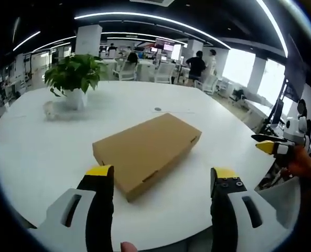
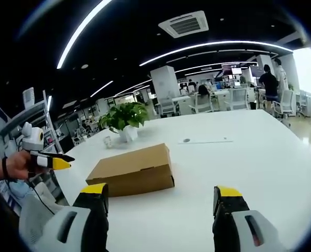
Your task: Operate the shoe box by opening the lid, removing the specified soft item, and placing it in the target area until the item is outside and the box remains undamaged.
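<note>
Shoe box lid shut, on white table | potted plant behind | both claws agape, empty

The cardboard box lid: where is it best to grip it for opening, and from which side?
Probably the front lip of the cardboard box, at the long side facing the left gripper, where two tuck slots show. The box lies flat and shut, so come in low from that side.

I am working in an open-plan office: a large white table, rows of desks with monitors, office chairs, ceiling light strips, a ceiling air-conditioning vent, a potted plant, people at workstations.
</note>
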A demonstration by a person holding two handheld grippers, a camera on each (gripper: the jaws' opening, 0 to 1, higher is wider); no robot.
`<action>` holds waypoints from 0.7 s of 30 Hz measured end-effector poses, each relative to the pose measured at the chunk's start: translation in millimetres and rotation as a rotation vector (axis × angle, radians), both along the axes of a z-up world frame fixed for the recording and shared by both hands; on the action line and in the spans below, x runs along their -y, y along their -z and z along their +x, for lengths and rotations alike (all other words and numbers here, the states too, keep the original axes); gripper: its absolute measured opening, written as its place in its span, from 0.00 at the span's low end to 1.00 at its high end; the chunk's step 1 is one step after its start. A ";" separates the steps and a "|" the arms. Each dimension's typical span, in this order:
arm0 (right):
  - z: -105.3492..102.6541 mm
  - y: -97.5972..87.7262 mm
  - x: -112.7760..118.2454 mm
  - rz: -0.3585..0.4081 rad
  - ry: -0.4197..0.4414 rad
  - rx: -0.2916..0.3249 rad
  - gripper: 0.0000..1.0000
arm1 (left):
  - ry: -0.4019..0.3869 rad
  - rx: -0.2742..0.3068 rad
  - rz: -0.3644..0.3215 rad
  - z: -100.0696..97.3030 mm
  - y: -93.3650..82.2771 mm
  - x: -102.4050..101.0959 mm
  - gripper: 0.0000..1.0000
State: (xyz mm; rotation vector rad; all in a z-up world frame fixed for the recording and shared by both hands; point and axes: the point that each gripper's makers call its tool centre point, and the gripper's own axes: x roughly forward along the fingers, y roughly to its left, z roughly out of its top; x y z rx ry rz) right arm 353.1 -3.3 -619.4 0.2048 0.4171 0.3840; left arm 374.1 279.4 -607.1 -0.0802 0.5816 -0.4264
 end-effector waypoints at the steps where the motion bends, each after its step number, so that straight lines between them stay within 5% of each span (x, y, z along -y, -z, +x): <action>1: -0.2 -0.1 -0.3 0.000 0.000 0.000 0.81 | -0.002 0.000 0.000 0.0 0.2 -0.8 0.75; 21: 11.6 8.9 -19.8 0.021 -0.055 -0.022 0.80 | -0.032 -0.028 0.010 -1.2 15.4 -13.7 0.73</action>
